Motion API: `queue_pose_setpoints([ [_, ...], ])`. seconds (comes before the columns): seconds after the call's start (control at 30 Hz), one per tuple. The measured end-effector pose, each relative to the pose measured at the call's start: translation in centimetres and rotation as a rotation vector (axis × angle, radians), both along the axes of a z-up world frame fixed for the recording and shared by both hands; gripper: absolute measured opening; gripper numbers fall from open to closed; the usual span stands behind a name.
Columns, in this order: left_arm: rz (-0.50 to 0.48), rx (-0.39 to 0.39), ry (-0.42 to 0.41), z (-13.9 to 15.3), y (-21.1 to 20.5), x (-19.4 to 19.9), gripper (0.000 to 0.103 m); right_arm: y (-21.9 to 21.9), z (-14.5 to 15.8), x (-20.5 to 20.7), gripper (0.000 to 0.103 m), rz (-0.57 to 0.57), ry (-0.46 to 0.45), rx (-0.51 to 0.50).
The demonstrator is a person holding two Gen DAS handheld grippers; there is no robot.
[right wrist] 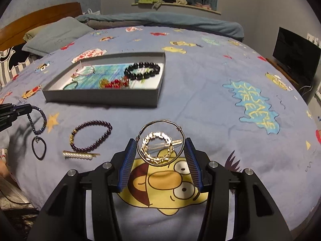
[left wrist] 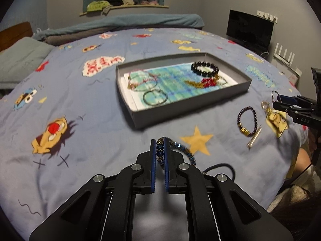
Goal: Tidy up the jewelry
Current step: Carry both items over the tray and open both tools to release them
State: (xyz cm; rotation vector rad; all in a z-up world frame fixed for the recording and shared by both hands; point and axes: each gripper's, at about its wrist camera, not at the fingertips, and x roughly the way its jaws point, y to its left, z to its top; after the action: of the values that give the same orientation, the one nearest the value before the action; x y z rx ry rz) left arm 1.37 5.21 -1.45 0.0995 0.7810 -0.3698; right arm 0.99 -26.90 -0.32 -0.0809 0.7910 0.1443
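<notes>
The left gripper (left wrist: 160,150) pinches a faceted blue bead bracelet (left wrist: 181,148); the right gripper (right wrist: 160,150), half-open, clasps a thin wire hoop (right wrist: 160,123). Grey cardboard tray (right wrist: 100,97) ahead.

Yellow letters reading "SESAME STREET" fill a blue patch (right wrist: 255,108) on the bedspread (right wrist: 200,70); "DAS" marks the right gripper (left wrist: 275,101).

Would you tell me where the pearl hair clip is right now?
In the right wrist view the pearl hair clip lies on the bedspread, lower left, just below the purple bead bracelet.
</notes>
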Motion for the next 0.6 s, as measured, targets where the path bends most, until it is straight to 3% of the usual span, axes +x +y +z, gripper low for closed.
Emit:
queue_pose_setpoints([
  [0.6, 0.006, 0.016, -0.170, 7.6, 0.5, 0.4, 0.007, 1.6, 4.5, 2.9, 0.049, 0.080, -0.058, 0.009],
])
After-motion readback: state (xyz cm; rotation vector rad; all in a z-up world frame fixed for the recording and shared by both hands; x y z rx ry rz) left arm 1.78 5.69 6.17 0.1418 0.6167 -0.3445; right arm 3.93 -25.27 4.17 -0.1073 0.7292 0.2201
